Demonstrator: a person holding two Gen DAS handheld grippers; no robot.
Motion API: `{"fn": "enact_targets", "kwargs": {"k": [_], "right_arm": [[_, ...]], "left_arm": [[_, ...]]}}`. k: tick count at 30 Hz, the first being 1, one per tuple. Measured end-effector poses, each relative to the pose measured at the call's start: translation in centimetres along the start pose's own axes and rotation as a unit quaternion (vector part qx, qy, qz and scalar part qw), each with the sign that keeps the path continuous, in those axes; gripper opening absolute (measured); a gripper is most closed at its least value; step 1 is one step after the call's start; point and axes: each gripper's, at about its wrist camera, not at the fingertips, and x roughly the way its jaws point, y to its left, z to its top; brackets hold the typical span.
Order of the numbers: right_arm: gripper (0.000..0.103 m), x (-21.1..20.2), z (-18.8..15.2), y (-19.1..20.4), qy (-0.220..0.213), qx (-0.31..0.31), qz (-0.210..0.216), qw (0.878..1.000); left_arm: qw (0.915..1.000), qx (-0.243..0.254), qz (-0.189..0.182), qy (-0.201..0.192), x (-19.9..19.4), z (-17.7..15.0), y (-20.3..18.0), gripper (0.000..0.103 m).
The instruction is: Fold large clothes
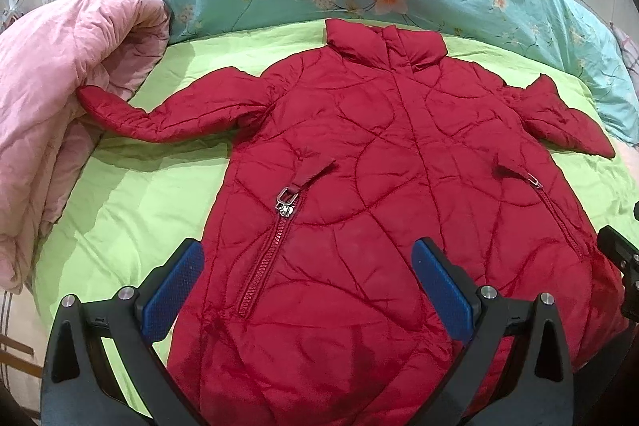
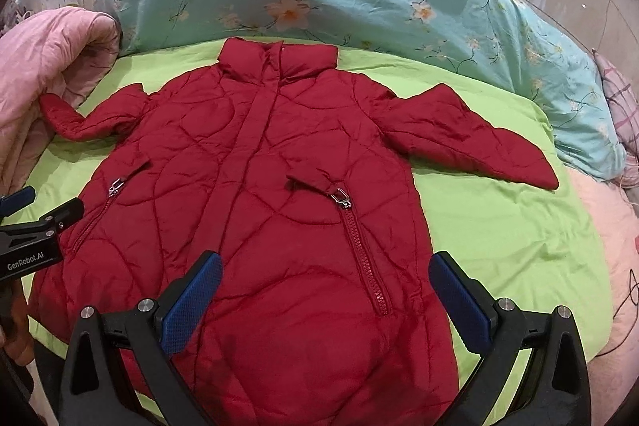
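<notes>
A: Where's the garment?

B: The red quilted puffer coat (image 1: 383, 186) lies face up, spread flat on the lime-green bedsheet (image 1: 139, 194), filling the middle of both views. Its long axis runs from the stand-up collar (image 1: 385, 46) at upper centre down to the hem at the bottom edge, under the tools.

A: And the sleeves?

B: The long left-frame sleeve (image 1: 167, 110) stretches out to the left, its cuff touching the rolled pink quilt (image 1: 52, 98). The other sleeve (image 2: 475, 138) angles out to the right, towards the teal floral duvet (image 2: 359, 2).

A: Which tool is nearer to what?

B: The left gripper (image 1: 307, 282) hovers over the hem side by the silver-pulled pocket zipper (image 1: 285, 200), so the left-frame sleeve is its natural reach. The right gripper (image 2: 325, 290) sits over the hem by the other pocket zip, nearer the right-frame sleeve.

A: Jaws?

B: Both stand wide, blue pads apart, empty, with red fabric showing between them. I can't tell if they touch the coat.

A: First move?

B: Probably bringing a sleeve inward across the chest; nothing is folded yet.
</notes>
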Motion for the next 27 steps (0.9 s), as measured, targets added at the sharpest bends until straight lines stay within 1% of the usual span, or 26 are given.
{"fn": "enact_targets", "kwargs": {"k": [3,10,27], "right_arm": [[0.103,0.1,-0.2,-0.4,0.003,0.005,0.011,1.000],[0.103,0.6,-0.4,-1.0,0.010,0.017,0.018,1.000],[0.103,0.3,-0.5,-0.6,0.012,0.007,0.009,1.000]], "left_arm": [[1.0000,0.000,0.001,-0.001,-0.1,0.1,0.0,0.103],[1.0000,0.004,0.001,-0.007,-0.5,0.2,-0.1,0.103],[0.9999,0.008,-0.002,-0.013,-1.1,0.1,-0.4,0.103]]}}
